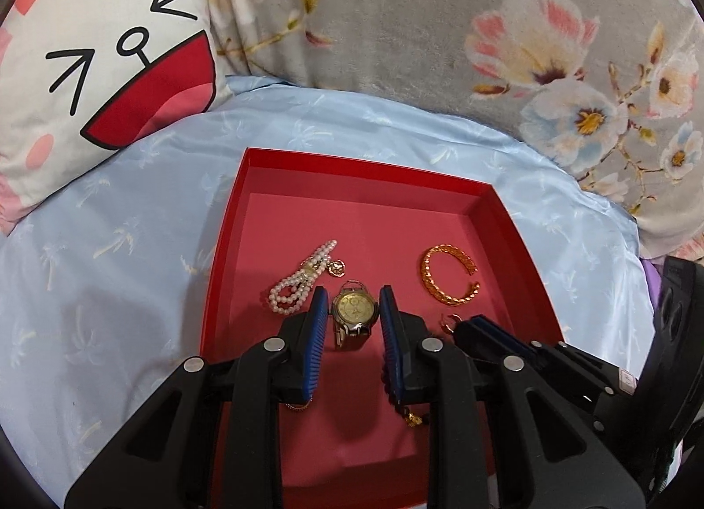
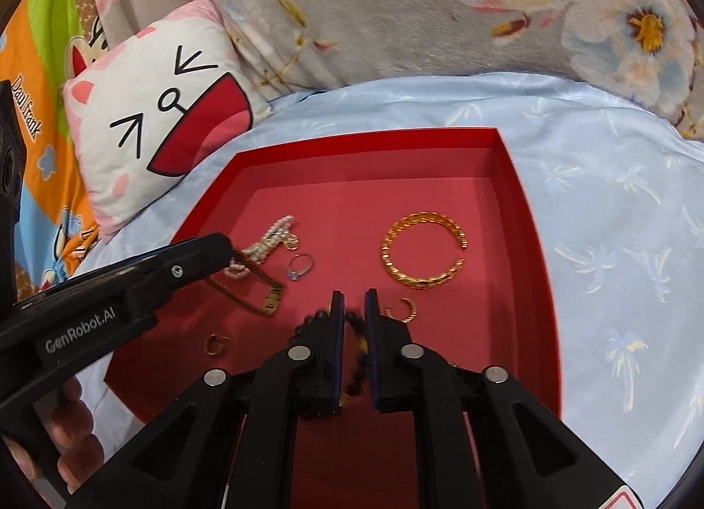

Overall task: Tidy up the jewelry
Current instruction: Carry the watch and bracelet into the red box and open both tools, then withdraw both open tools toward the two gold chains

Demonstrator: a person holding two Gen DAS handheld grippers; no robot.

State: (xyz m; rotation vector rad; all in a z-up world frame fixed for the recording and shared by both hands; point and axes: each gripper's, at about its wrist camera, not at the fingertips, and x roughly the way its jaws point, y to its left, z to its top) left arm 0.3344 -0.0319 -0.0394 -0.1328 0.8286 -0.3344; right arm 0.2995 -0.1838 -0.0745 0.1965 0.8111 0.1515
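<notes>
A: Report on left gripper (image 1: 353, 289).

B: Stands partly open, pads against both sides of a gold-faced wristwatch (image 1: 354, 311). Appears clamped on the case, with the strap hanging loose over the floor of the red box (image 1: 497, 209). Judged a carry for setting down, just right of the pearl bracelet (image 1: 295, 284).

A: And right gripper (image 2: 354, 292)?

B: Shows only a narrow slit between the jaws. Finds a dark beaded bracelet (image 2: 354, 372) running along that slit, blurred. Cannot tell whether pinched or merely lying underneath.

A: Reason for the layout?

B: Looks like sorting by piece, each with its own patch of floor: gold cuff bangle (image 2: 422, 251) to the right, silver ring (image 2: 301, 267) beside the pearls, hoop earring (image 2: 402, 308) just right of the right fingertips, a second small earring (image 2: 215, 344) near the front left.

A: Room for moving?

B: Finds the far half of the box bare up to the back wall. Rates the near half crowded, with both grippers close together above it. Notes low walls, easy to clear from above, with the right wall near the bangle.

A: Risks?

B: Expects a swinging strap to drag the ring or pearls. Flags the soft light-blue sheet (image 2: 616, 201) under the box as unsteady footing, so no pressing on the rim.
</notes>
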